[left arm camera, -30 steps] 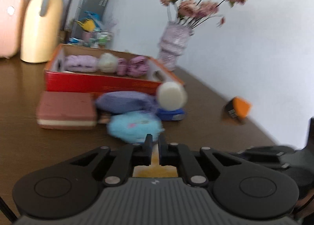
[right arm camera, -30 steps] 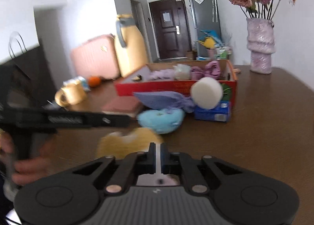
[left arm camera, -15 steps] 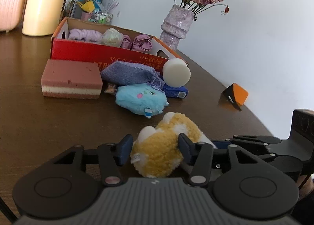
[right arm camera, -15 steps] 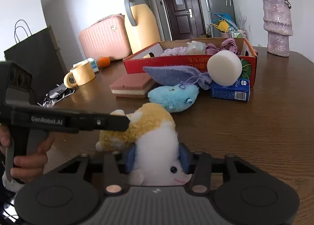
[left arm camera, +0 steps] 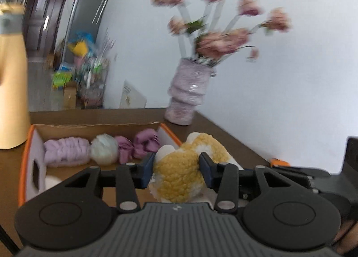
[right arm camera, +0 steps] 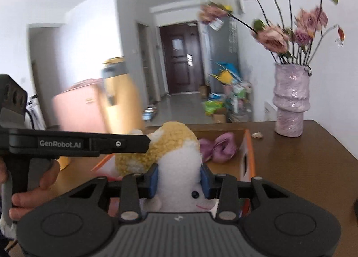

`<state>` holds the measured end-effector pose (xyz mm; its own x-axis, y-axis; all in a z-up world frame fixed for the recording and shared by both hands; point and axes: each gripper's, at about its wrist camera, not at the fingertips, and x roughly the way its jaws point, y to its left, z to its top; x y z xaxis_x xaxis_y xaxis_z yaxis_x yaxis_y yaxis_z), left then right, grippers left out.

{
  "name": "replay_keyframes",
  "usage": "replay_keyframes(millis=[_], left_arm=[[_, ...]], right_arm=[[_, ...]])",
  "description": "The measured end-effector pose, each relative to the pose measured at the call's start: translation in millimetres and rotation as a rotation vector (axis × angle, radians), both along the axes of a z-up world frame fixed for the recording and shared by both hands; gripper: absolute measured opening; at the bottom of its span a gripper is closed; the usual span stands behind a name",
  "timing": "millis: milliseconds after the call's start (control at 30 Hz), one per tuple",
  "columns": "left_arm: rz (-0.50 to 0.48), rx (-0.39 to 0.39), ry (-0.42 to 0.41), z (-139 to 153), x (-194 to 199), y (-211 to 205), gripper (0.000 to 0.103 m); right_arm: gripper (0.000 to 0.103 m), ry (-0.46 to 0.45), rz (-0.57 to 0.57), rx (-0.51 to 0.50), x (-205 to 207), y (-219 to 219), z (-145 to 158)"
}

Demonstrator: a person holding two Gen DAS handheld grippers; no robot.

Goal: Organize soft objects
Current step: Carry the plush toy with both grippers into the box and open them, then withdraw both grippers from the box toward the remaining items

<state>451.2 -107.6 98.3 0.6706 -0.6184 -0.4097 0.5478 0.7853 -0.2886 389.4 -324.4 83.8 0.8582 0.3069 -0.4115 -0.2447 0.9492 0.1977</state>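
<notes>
Both grippers hold one plush toy (left arm camera: 179, 176) in the air above the near edge of the box (left arm camera: 31, 136): the left gripper (left arm camera: 176, 170) has its jaws pressed on the yellow part and closing, and the right gripper (right arm camera: 179, 178) has its jaws pressed on the white head, also closing. Inside the box, by its far wall, lie a lilac roll (left arm camera: 66, 151), a pale ball (left arm camera: 104, 149) and a purple bow (left arm camera: 138, 146). Beyond the box a vase (right arm camera: 290, 104) stands on the counter (right arm camera: 302, 167).

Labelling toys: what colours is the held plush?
Yellow and white plush, clearest in the right wrist view.
</notes>
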Motion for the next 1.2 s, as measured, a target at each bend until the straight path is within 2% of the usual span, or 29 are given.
replay_keyframes(millis=[100,167,233,300,367,467,533,600,733,833,900,967,1200], left_arm=[[0.044,0.021,0.113,-12.2,73.5,-22.2,0.045],[0.082,0.049,0.179,-27.5,109.1,-36.0,0.044],[0.110,0.074,0.247,-45.9,132.7,-46.2,0.044],[0.118,0.112,0.293,-62.2,147.7,-55.6,0.044],[0.130,0.174,0.303,-73.9,151.8,-63.5,0.048],[0.124,0.236,0.237,-77.7,140.7,-64.8,0.054],[0.121,0.249,0.207,-71.5,135.6,-60.0,0.057],[0.144,0.265,0.162,-57.0,127.9,-49.9,0.060],[0.229,0.308,0.035,-18.6,102.9,-16.3,0.067],[0.323,0.341,-0.064,10.6,68.8,14.6,0.068],[0.378,0.352,-0.119,26.9,44.9,29.6,0.077],[0.415,0.353,-0.174,40.7,16.9,44.2,0.078],[0.457,0.315,-0.246,60.2,-72.4,74.4,0.081]], right_arm=[[0.037,0.100,-0.040,0.012,69.9,-10.0,-10.1],[0.037,0.179,-0.061,0.015,109.1,-13.9,-23.4],[0.038,0.243,-0.088,-0.015,136.2,-13.4,-39.3],[0.039,0.279,-0.112,-0.086,150.3,-7.0,-52.7],[0.040,0.301,-0.127,-0.160,155.2,2.4,-65.4],[0.043,0.305,-0.132,-0.211,157.9,9.3,-72.0],[0.053,0.278,-0.136,-0.240,153.6,13.1,-67.5],[0.061,0.244,-0.148,-0.255,147.6,11.6,-53.7],[0.065,0.160,-0.155,-0.230,127.9,0.0,-11.6],[0.076,0.102,-0.158,-0.200,107.7,-11.7,19.5],[0.077,0.063,-0.162,-0.177,88.4,-16.8,38.5],[0.079,0.035,-0.157,-0.152,69.6,-17.8,53.0],[0.083,-0.056,-0.104,-0.119,-0.1,-4.0,72.2]])
